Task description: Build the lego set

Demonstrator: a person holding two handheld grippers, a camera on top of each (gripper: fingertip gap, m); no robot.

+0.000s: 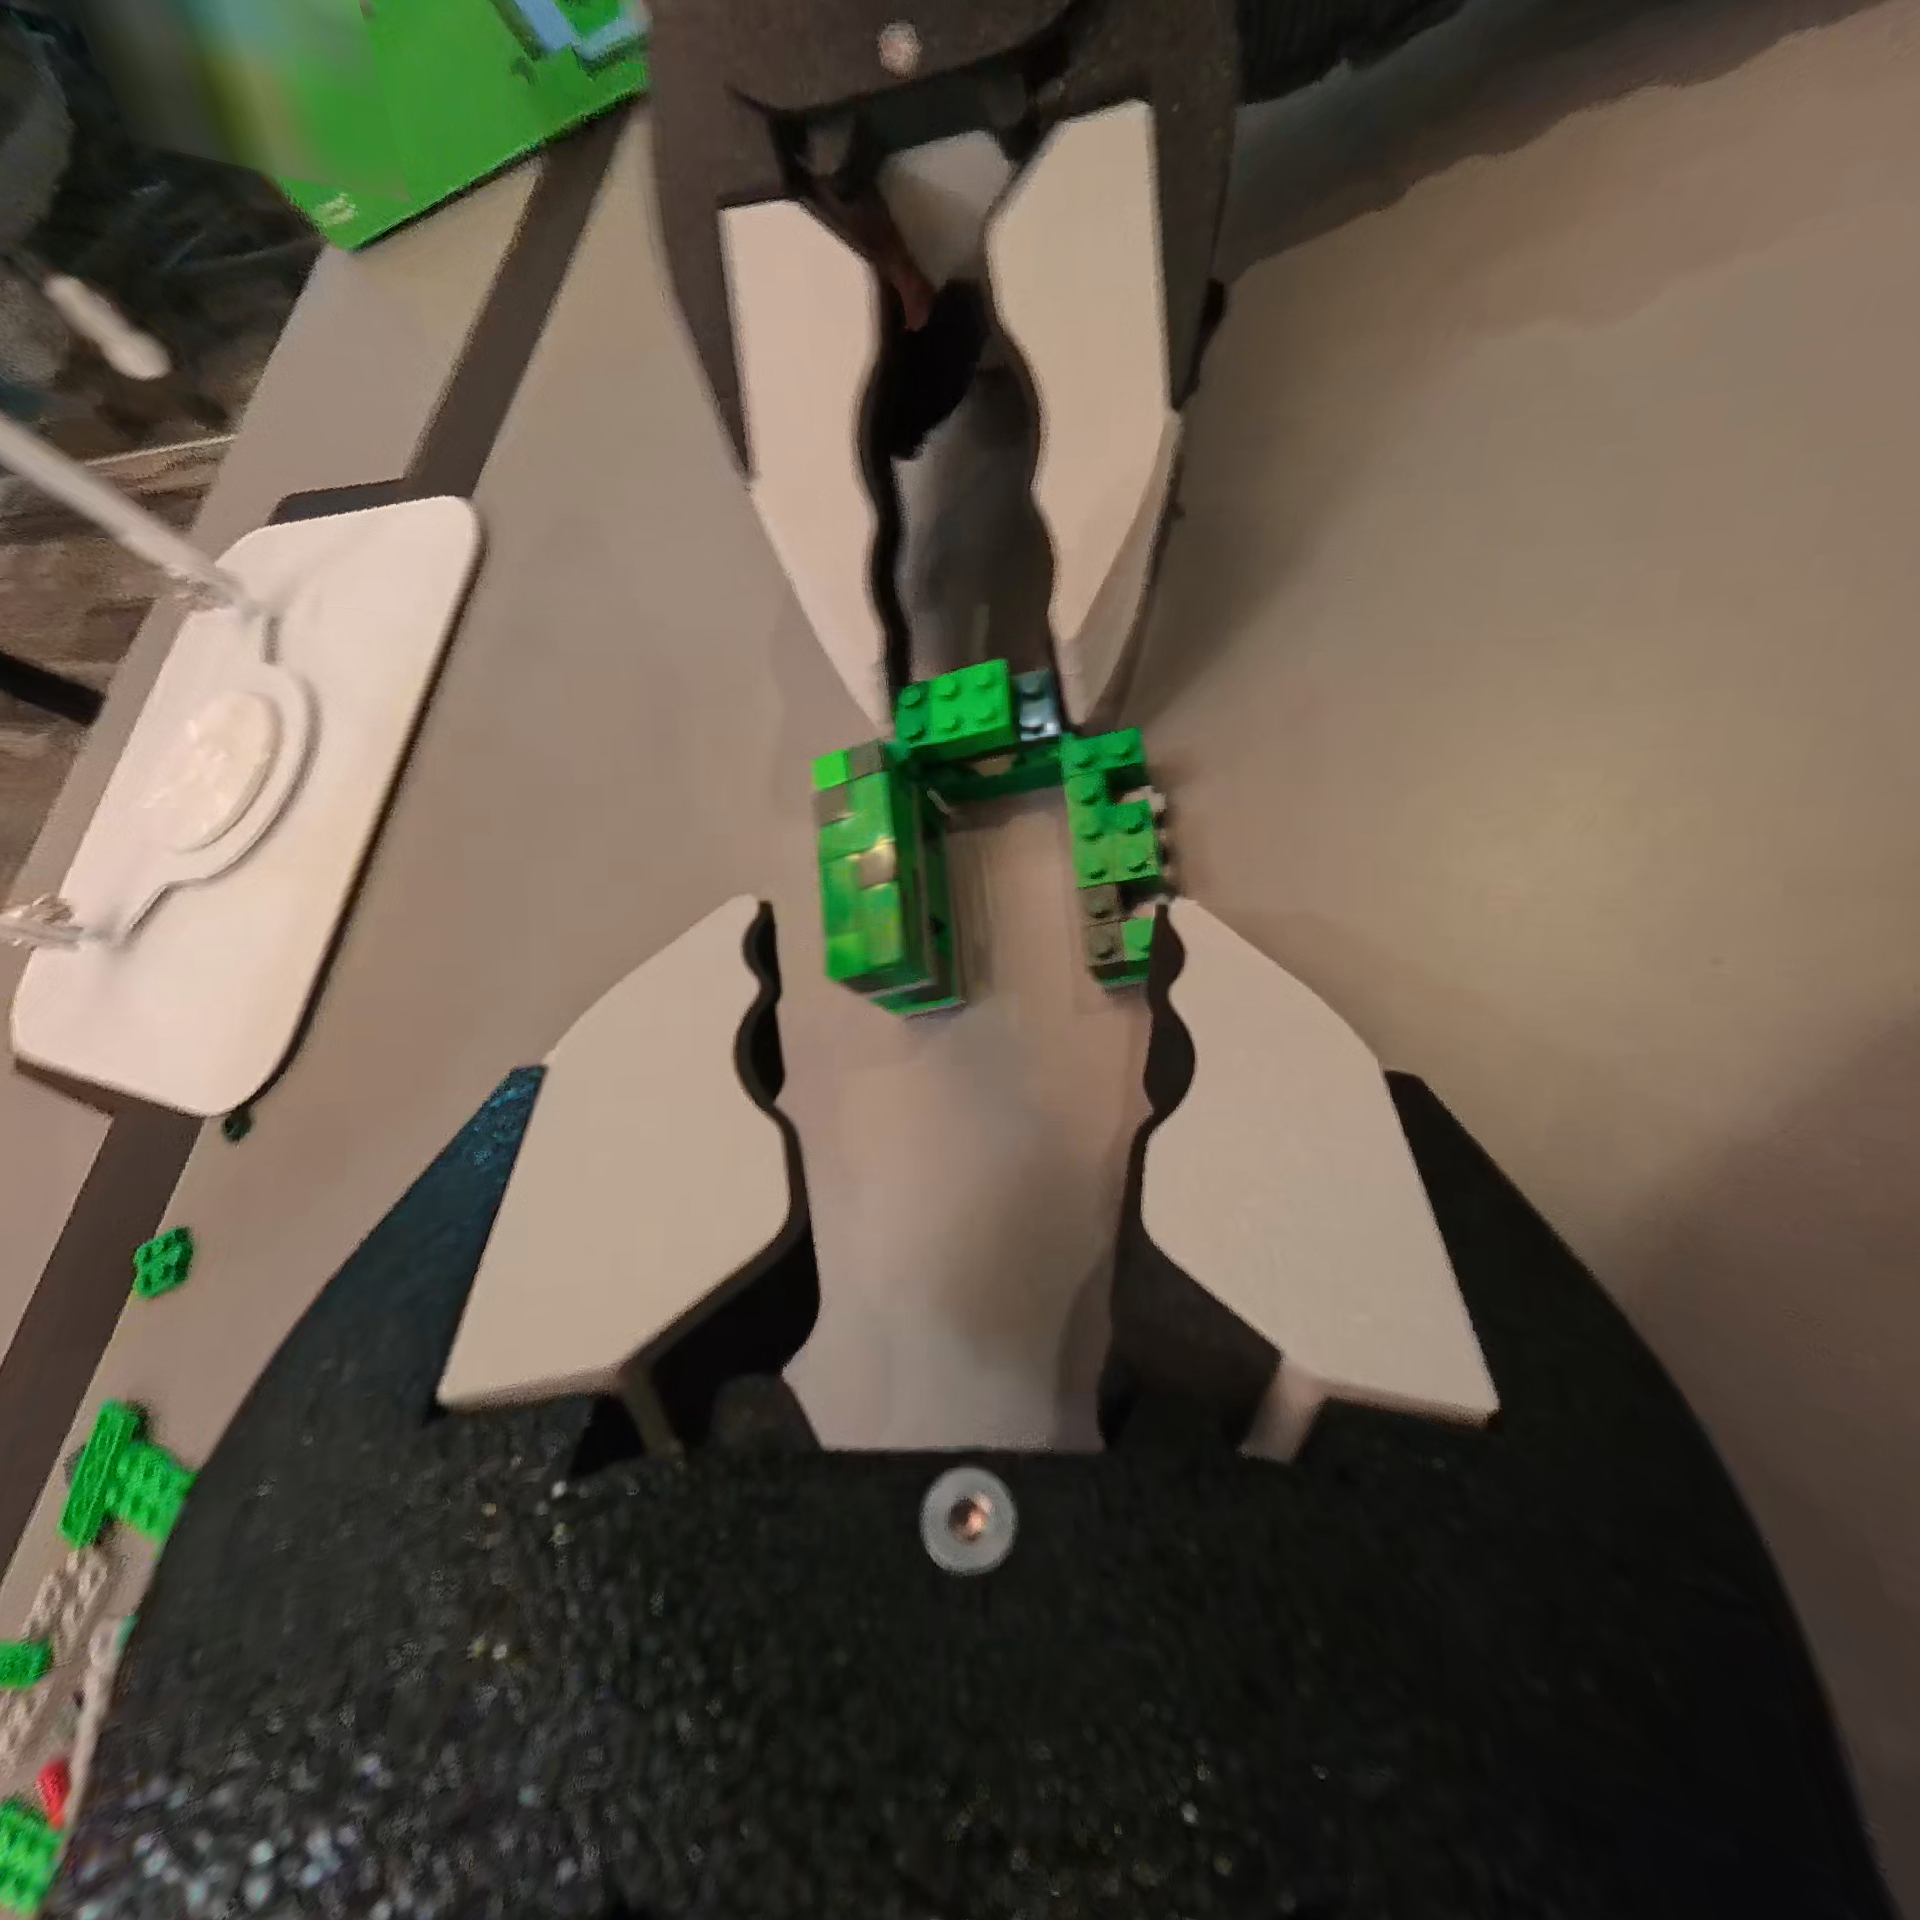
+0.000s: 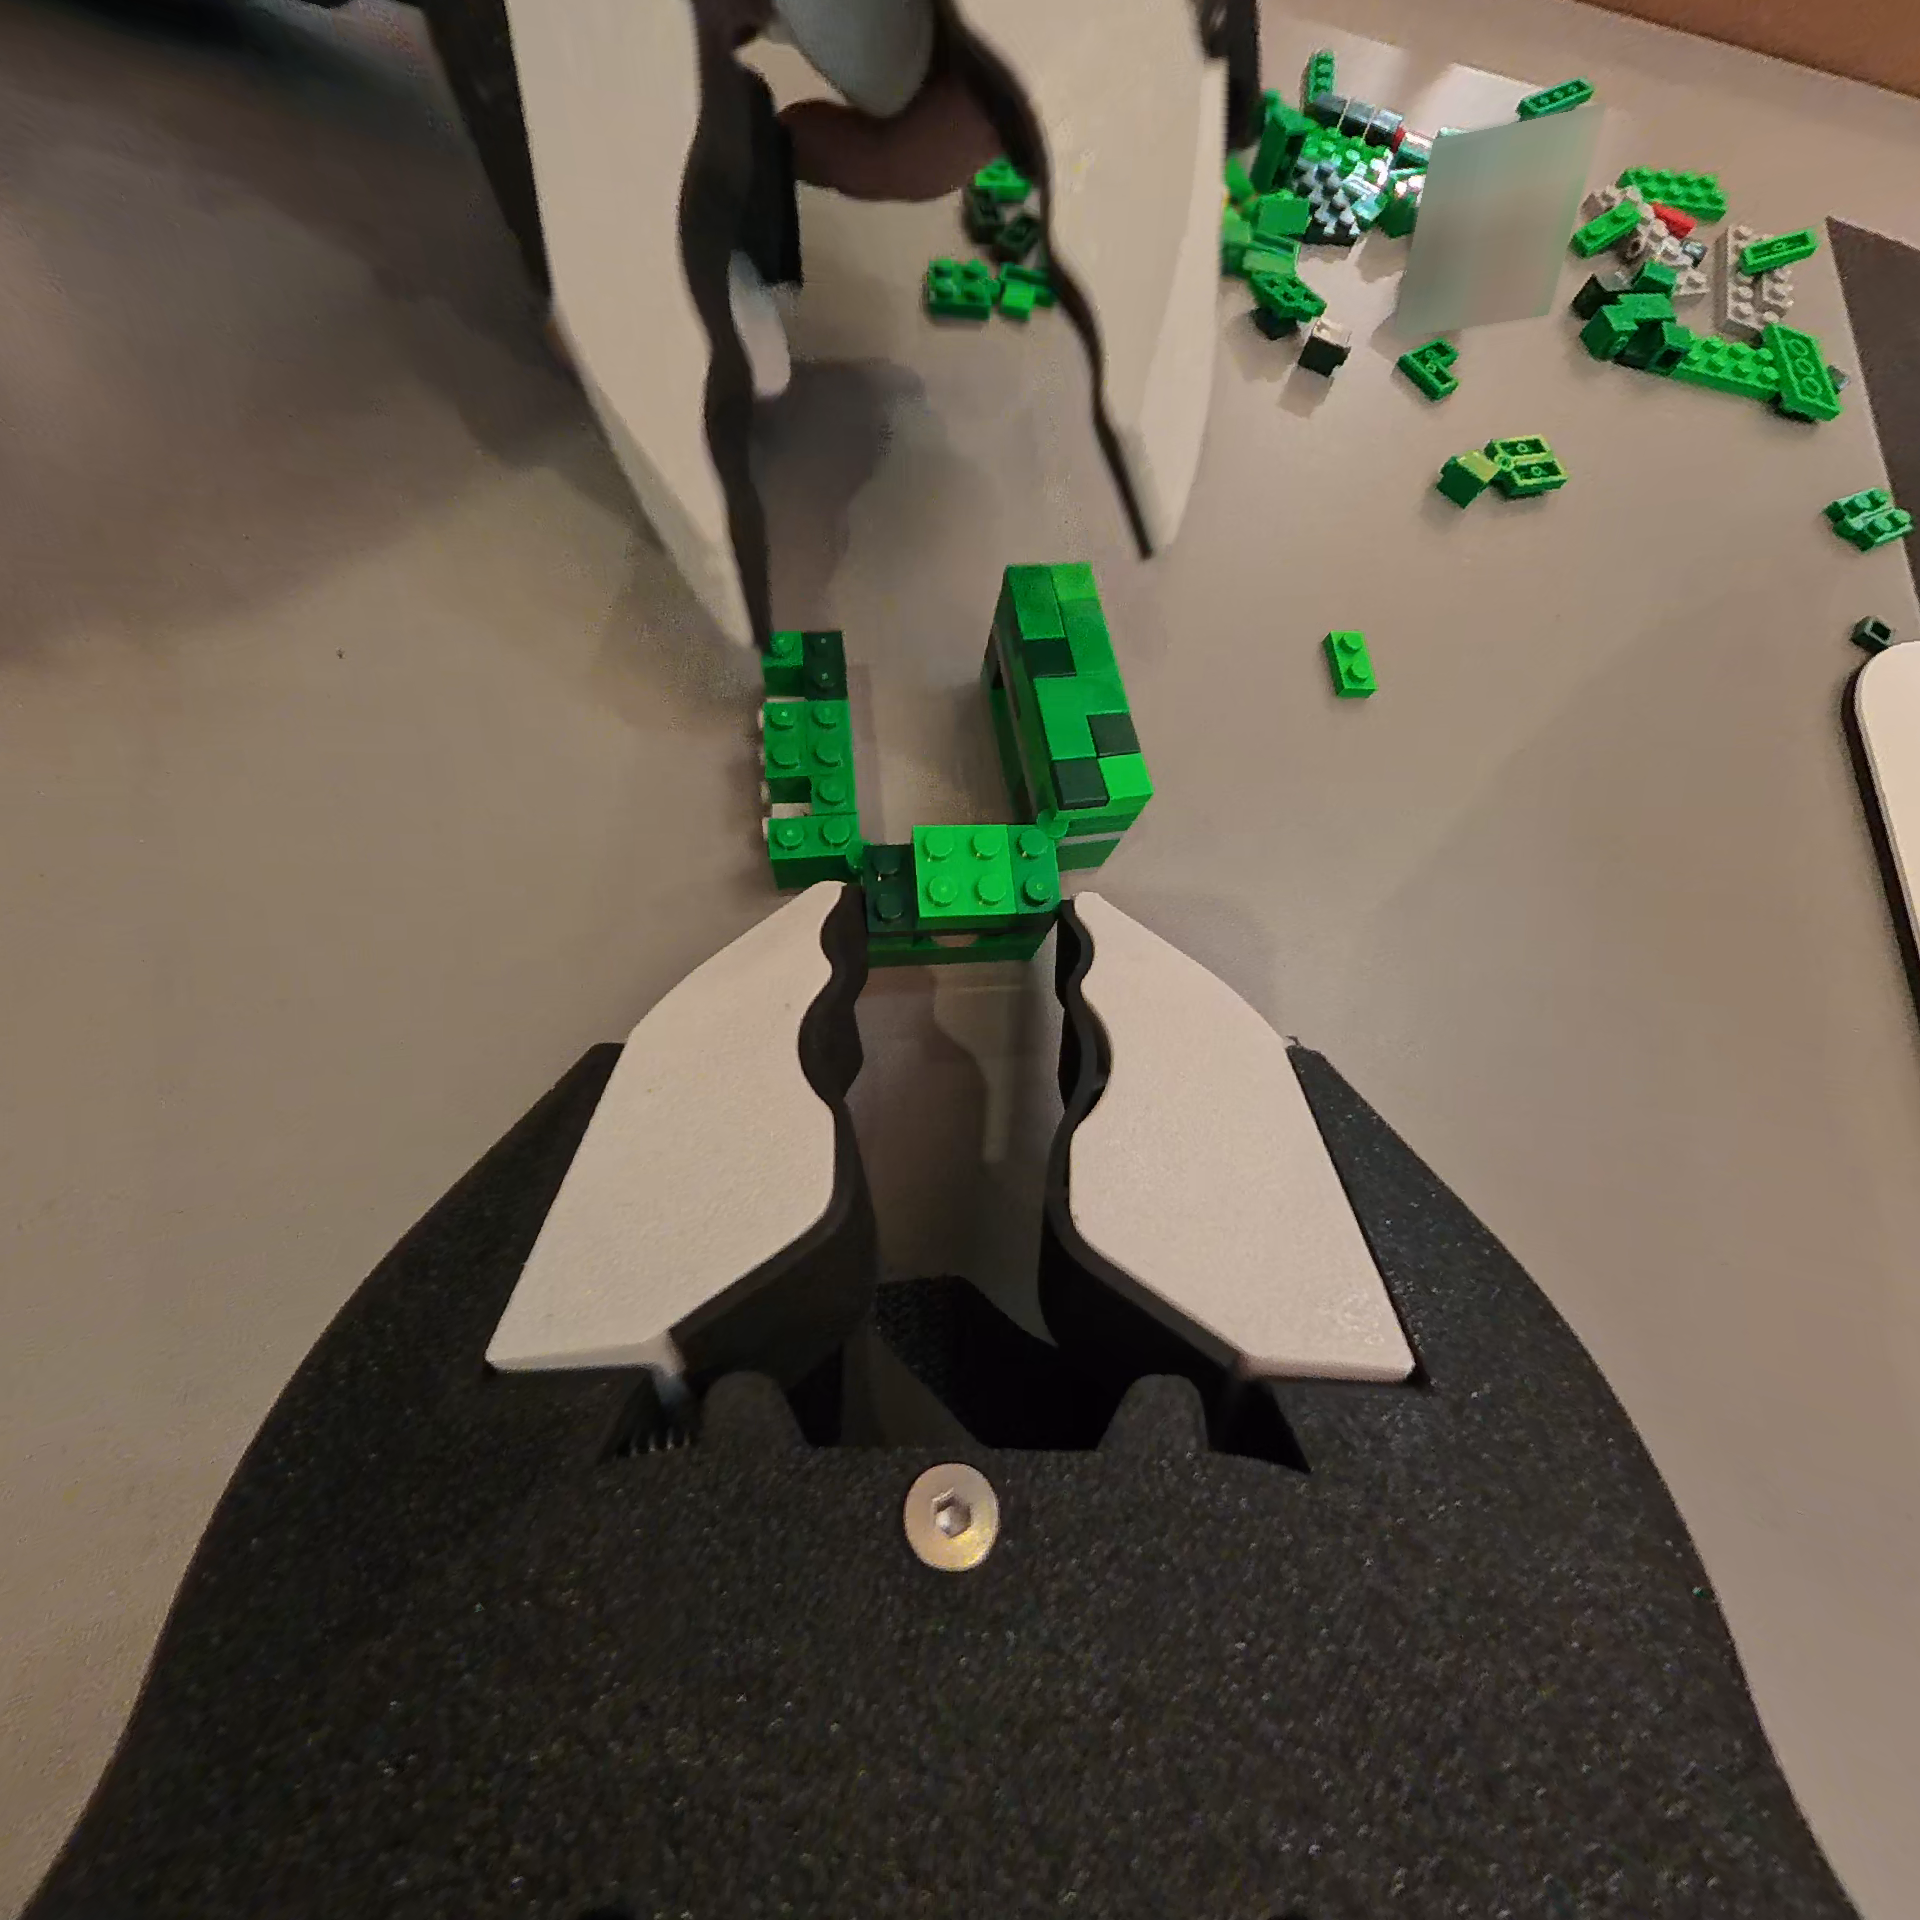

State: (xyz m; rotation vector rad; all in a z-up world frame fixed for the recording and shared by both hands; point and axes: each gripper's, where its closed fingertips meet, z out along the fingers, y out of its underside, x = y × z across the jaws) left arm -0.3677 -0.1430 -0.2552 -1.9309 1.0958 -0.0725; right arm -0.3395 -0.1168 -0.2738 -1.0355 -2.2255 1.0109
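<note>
A U-shaped green lego build (image 1: 873,883) lies on the grey table, two arms joined by a cross piece. In the right wrist view the build (image 2: 1081,707) has its cross piece nearest the camera. My right gripper (image 2: 961,899) is shut on that cross piece, one fingertip at each end. It also shows at the top of the left wrist view (image 1: 982,707). My left gripper (image 1: 964,914) is open at the free ends of the two arms, its right fingertip (image 1: 1169,935) against the studded arm. It shows opposite in the right wrist view (image 2: 948,590).
A heap of loose green and grey bricks (image 2: 1299,197) lies at the far right, with more scattered bricks (image 2: 1704,353) and a single small plate (image 2: 1351,665). A white pad (image 1: 260,790) and a green box (image 1: 468,135) sit at the left. Loose bricks (image 1: 125,1475) lie by the table edge. About 5 cm separates my left fingertips from my right. From the left gripper's tips to the single small plate (image 2: 1351,665) is close to 8 cm.
</note>
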